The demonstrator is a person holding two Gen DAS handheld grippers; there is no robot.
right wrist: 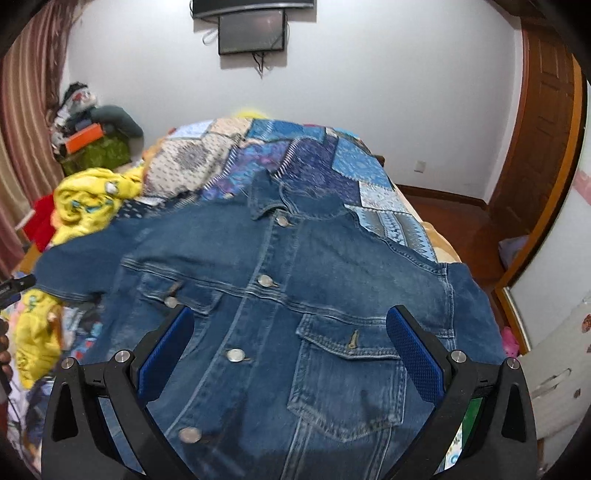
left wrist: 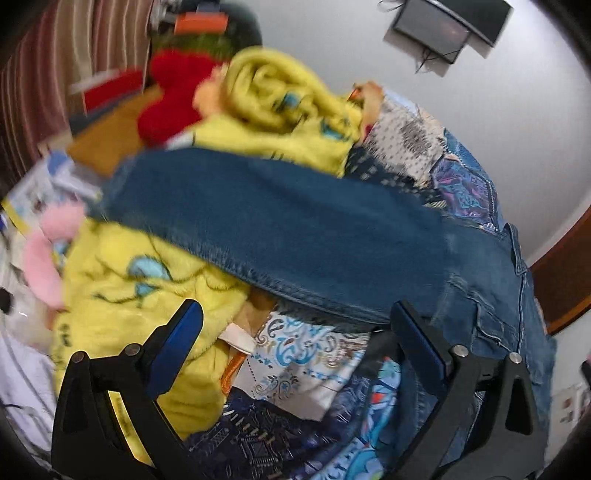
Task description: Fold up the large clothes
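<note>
Left gripper point(left wrist: 295, 332): fingers wide apart, nothing between; yellow fleece point(left wrist: 122, 291) beyond its left finger, denim jacket point(left wrist: 295, 229) sleeve across just ahead of the tips.
Right gripper point(right wrist: 290, 332): fingers apart, unclamped; jacket front spread flat between and beyond them on patchwork quilt point(right wrist: 332, 162).

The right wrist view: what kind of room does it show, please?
Most likely a bedroom in a home. A blue denim jacket lies spread on a bed with a blue patchwork quilt, a dark flat screen hangs on the white wall, and a brown wooden door stands at the right.
</note>
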